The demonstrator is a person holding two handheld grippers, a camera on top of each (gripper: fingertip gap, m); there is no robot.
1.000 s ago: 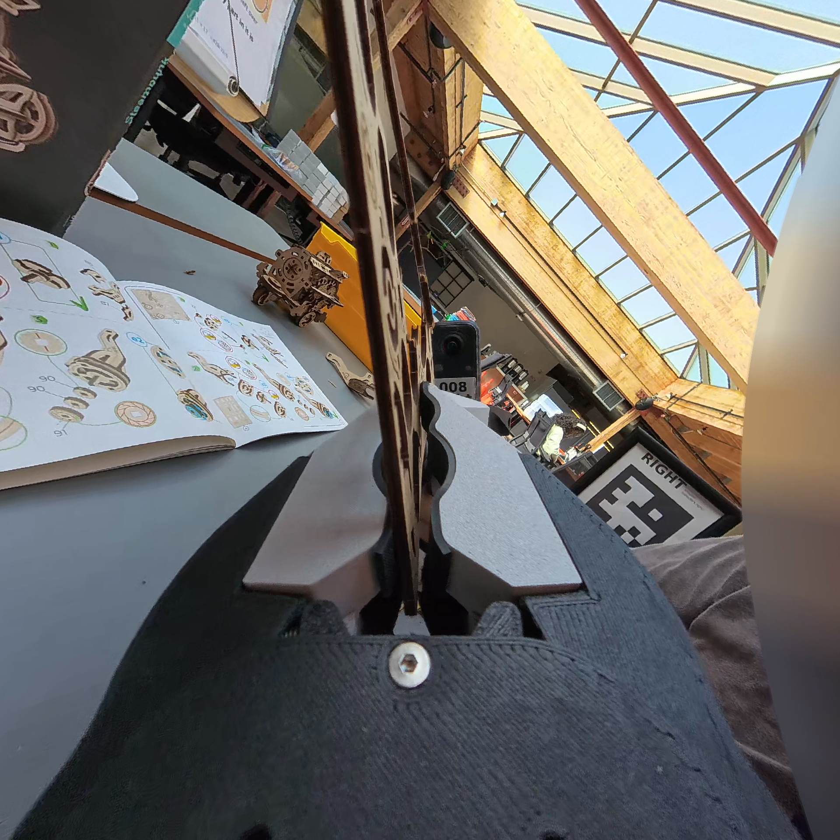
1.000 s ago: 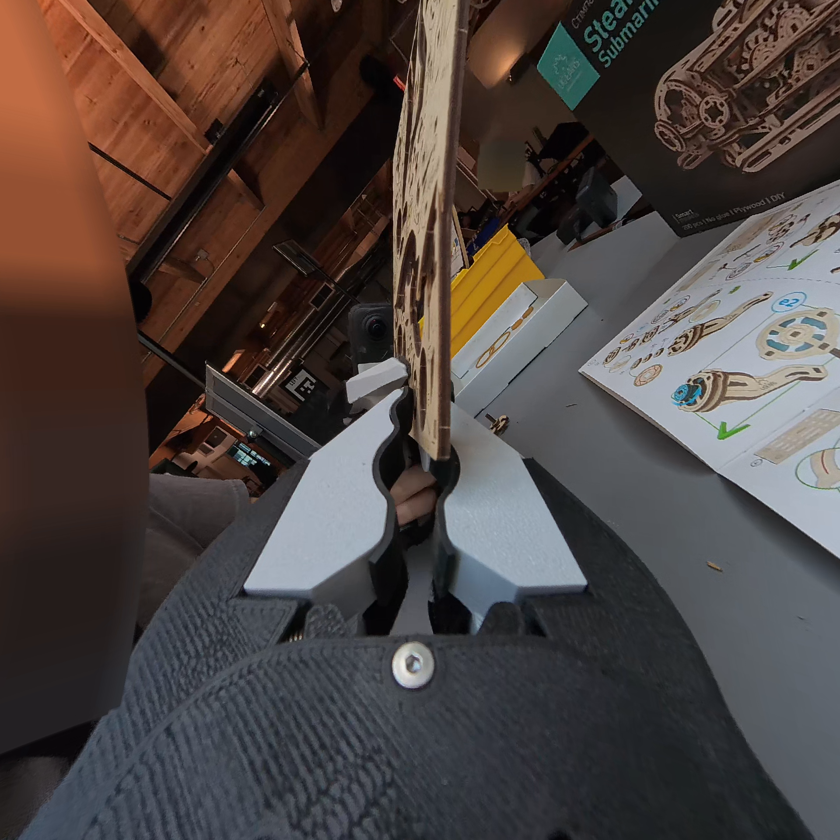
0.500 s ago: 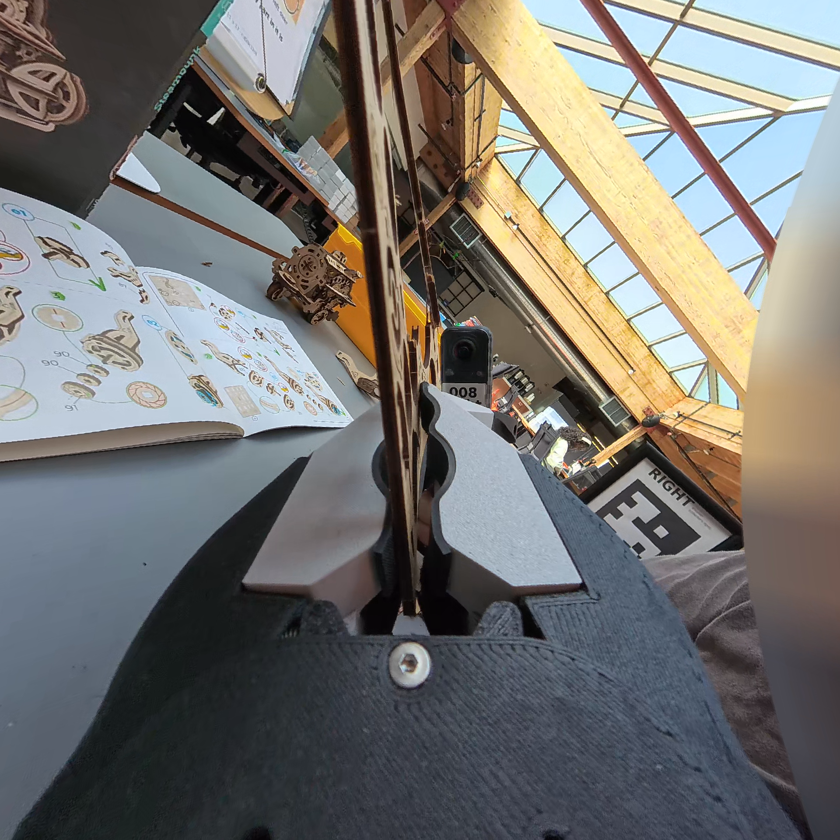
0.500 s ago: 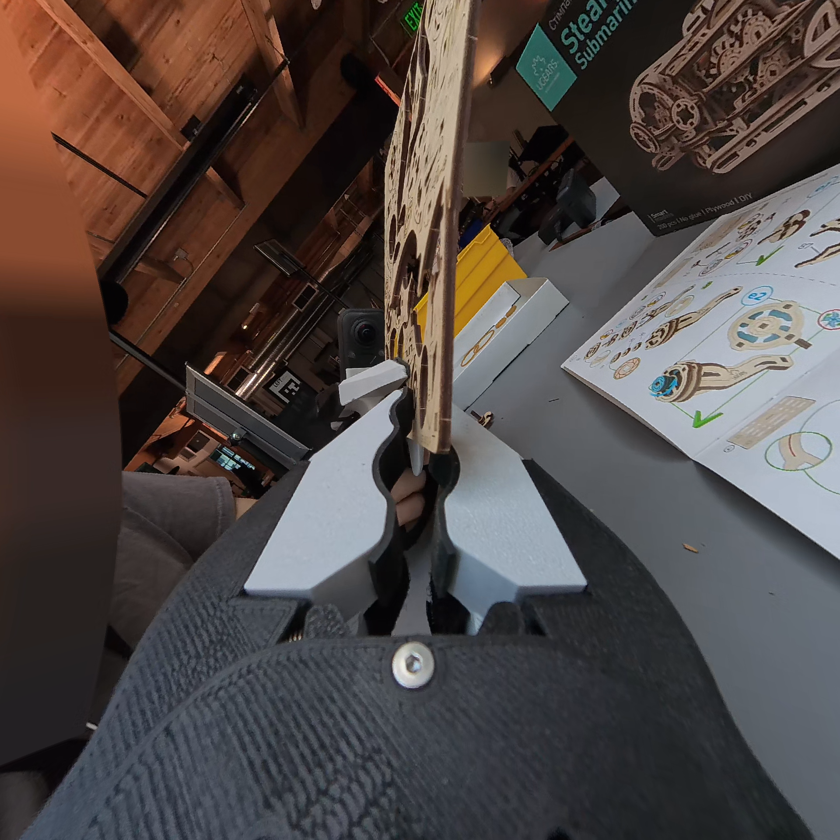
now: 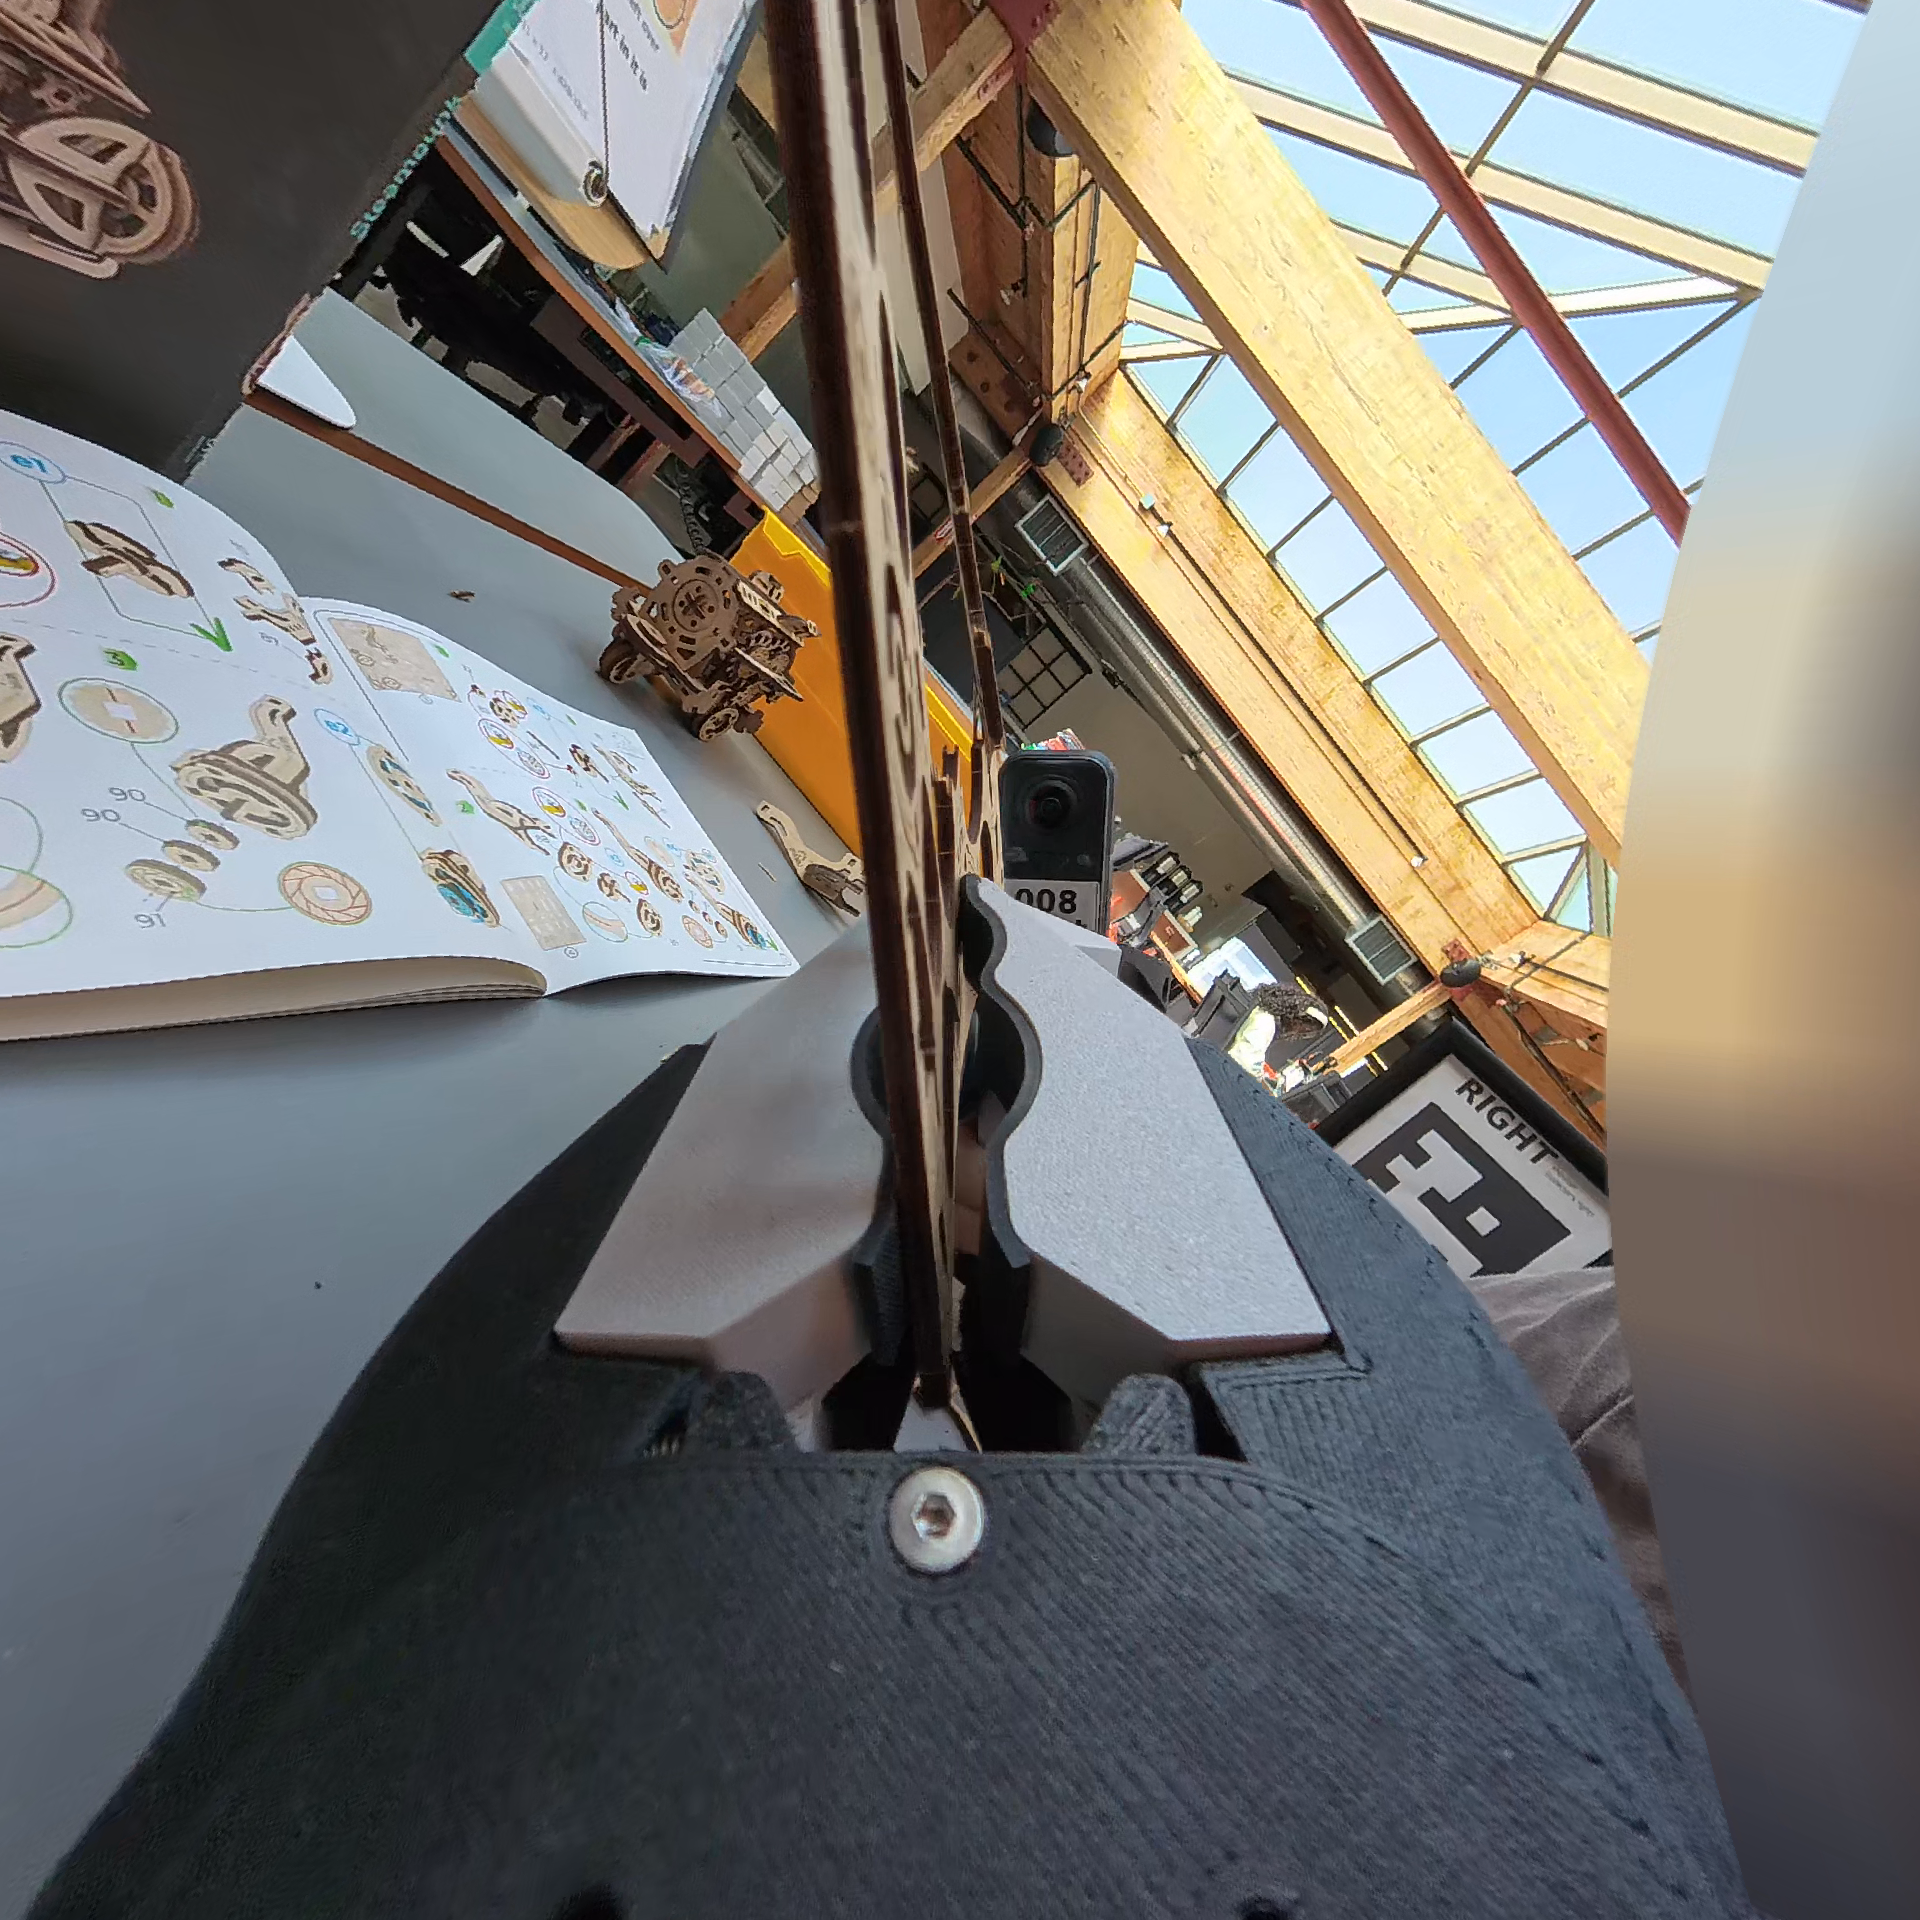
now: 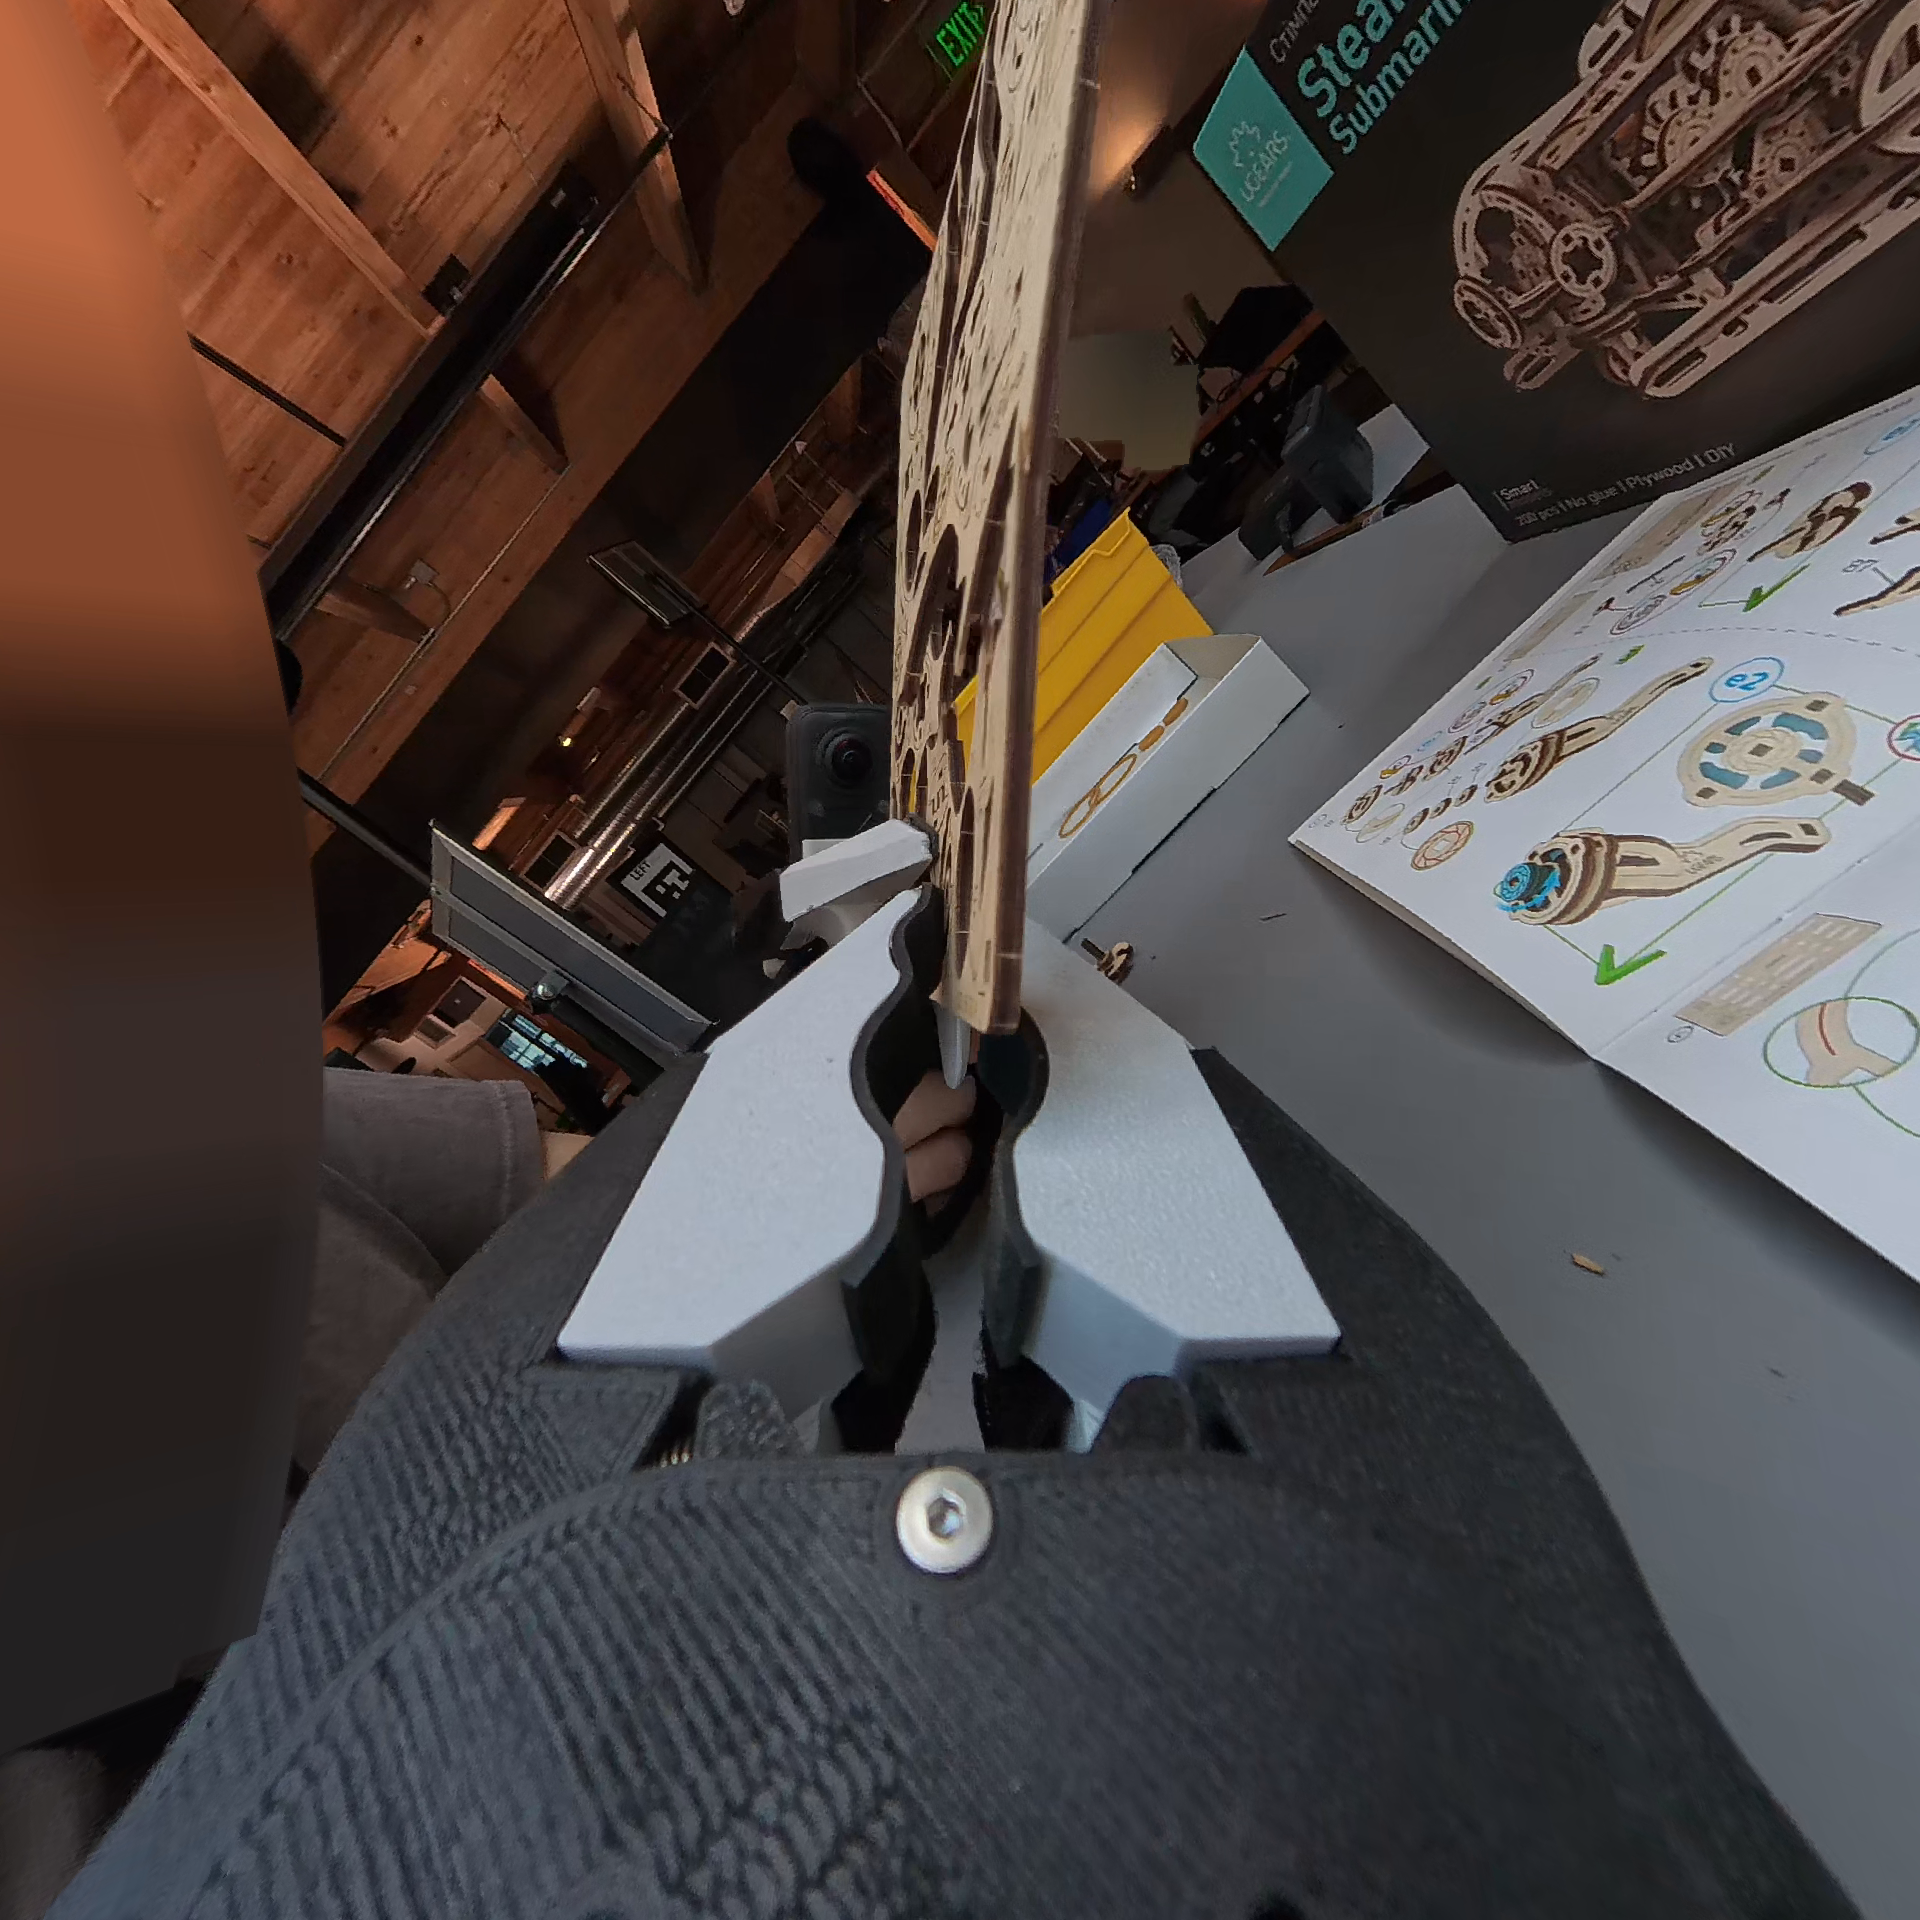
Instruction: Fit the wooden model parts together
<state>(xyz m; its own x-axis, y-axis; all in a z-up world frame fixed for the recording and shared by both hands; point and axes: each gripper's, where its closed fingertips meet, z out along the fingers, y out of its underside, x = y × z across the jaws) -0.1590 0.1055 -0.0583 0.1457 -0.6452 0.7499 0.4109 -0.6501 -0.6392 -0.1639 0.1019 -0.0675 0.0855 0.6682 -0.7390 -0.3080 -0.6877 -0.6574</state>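
A thin plywood parts sheet [image 5: 878, 540], seen edge on, stands upright between both grippers. My left gripper [image 5: 925, 935] is shut on its lower edge. In the right wrist view the same sheet [image 6: 997, 520] rises from my right gripper [image 6: 977, 925], which is shut on its bottom corner. The left gripper's white fingertip [image 6: 857, 873] clamps the sheet just beyond. A partly built wooden model [image 5: 707, 644] stands on the grey table [image 5: 312, 1195]. A loose wooden piece [image 5: 821, 862] lies near it.
An open instruction booklet [image 5: 312, 779] lies on the table; it also shows in the right wrist view [image 6: 1662, 831]. A black kit box [image 6: 1662, 208] stands behind it. A white tray [image 6: 1174, 748] with wooden rings and a yellow bin [image 6: 1112, 613] sit farther off. My two grippers' fingertips are within a few centimetres of each other.
Both grippers have shifted and tilted slightly with the sheet still held between them. Nothing was let go or picked up.
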